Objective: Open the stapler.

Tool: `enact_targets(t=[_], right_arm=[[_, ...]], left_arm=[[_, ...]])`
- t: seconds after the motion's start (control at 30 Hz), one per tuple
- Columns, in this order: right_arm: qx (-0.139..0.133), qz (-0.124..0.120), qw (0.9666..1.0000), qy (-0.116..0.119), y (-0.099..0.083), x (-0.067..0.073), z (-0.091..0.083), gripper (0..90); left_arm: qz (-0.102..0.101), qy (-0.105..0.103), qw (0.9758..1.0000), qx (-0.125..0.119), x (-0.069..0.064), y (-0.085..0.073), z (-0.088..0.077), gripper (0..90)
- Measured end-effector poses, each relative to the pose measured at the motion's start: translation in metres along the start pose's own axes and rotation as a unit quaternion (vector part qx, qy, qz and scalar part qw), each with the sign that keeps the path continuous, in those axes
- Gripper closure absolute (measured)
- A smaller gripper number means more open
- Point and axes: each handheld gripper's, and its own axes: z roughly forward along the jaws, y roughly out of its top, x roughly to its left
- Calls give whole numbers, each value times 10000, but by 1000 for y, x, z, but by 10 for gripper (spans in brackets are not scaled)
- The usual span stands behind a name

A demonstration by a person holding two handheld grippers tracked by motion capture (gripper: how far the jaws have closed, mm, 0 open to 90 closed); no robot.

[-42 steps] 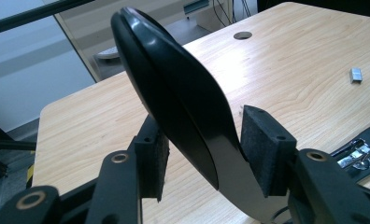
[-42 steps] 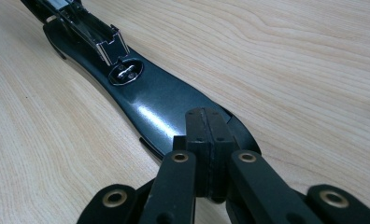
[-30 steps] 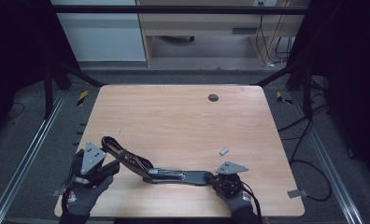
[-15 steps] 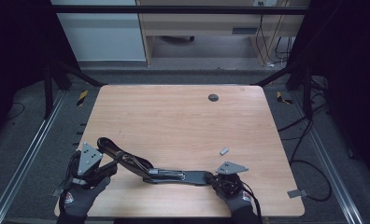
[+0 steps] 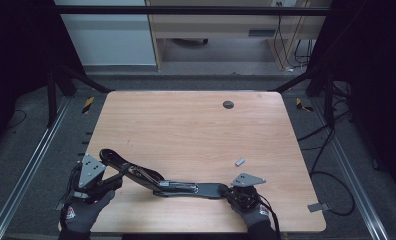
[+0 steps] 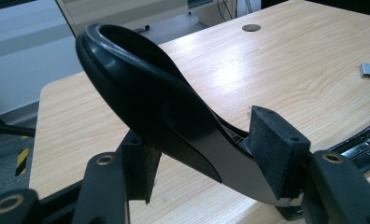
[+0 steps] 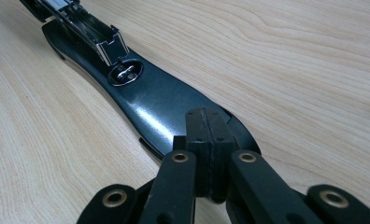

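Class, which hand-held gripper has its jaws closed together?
The right hand-held gripper: its jaws meet, tips at the stapler's flat base. On the left hand-held gripper the jaws have just been opening, with the stapler's raised arm between them.

Overhead plus two close tool-mounted views
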Motion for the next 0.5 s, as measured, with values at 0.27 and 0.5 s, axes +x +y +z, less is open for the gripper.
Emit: enact_targets(t=[0.27,0.5], right_arm=[[0,-5,10000,3,0,0,0,900],[-3,-23,10000,5,0,0,0,900]], left_arm=[[102,-21,9999,-4,1,-1,-1,426],[165,55,9998,12,1,-1,0,402]])
